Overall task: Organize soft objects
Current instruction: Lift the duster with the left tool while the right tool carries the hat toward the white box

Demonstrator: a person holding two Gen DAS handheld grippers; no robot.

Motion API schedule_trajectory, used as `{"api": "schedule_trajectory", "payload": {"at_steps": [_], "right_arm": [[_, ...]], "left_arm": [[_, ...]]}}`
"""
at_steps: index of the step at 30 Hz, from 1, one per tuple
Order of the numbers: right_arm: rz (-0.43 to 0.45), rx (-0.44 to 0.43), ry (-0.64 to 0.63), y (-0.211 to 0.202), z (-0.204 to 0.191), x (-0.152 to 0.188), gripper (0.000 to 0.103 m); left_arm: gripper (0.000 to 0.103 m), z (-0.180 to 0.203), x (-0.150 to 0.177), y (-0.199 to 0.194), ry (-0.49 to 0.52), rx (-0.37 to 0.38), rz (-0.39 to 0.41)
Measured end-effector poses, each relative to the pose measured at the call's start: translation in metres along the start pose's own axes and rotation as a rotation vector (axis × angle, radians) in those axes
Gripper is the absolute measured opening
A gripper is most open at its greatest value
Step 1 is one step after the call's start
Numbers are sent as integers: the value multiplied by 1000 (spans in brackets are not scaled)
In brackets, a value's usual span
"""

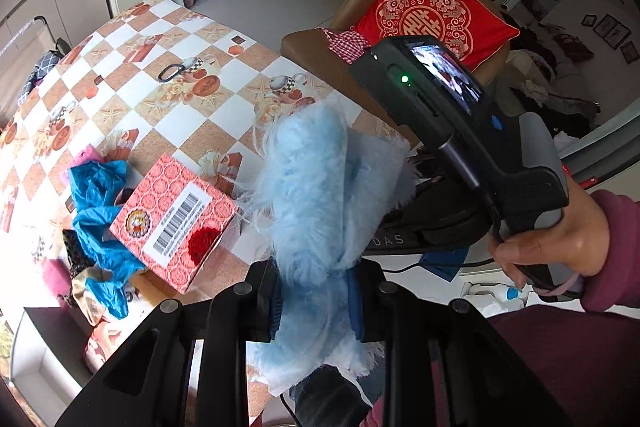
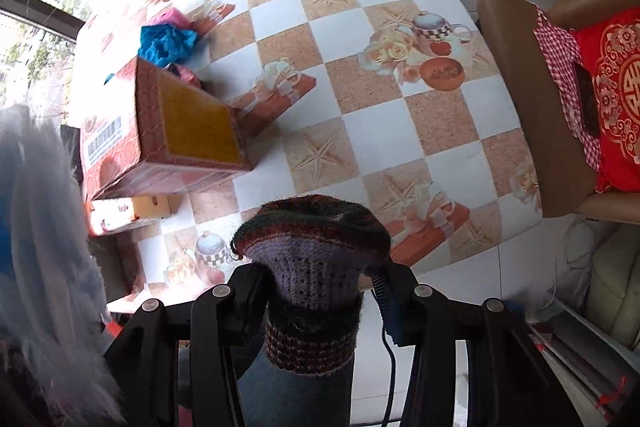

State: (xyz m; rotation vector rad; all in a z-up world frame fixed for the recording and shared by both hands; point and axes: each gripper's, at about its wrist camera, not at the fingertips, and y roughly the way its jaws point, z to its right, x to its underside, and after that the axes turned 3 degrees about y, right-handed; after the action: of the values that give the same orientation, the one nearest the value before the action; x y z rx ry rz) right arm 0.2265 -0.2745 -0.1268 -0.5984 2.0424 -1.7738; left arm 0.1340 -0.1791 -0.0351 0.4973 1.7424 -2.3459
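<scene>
**Colours and patterns on and around the tabletop**

The tabletop point(image 2: 380, 139) wore a check of white and cork-brown squares printed with teapots, roses and gift boxes; the fluffy cloth point(image 1: 308, 195) was pale blue; the knitted piece point(image 2: 316, 251) ran lilac, dark green and rust in stripes; the box point(image 1: 176, 219) was red-patterned with a white barcode label; the crumpled bag point(image 1: 100, 203) was bright blue; the cushion point(image 1: 432, 11) was red with gold ornament.

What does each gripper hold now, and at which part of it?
The left gripper pinches a fluffy light-blue fabric piece near its lower end. The right gripper clamps a striped knitted sock just behind its toe.
</scene>
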Motion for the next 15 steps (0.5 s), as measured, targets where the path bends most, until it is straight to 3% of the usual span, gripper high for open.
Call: {"api": "schedule_trajectory", "payload": {"at_steps": [6,15], "right_arm": [[-45,-27,-168,8,-48,20,48],[-107,-25,-407,16,-113,40,48]], "left_arm": [[28,-17,45,-17,-60,-35,-7],[28,-58,107,-39,-276,-112,2]]}}
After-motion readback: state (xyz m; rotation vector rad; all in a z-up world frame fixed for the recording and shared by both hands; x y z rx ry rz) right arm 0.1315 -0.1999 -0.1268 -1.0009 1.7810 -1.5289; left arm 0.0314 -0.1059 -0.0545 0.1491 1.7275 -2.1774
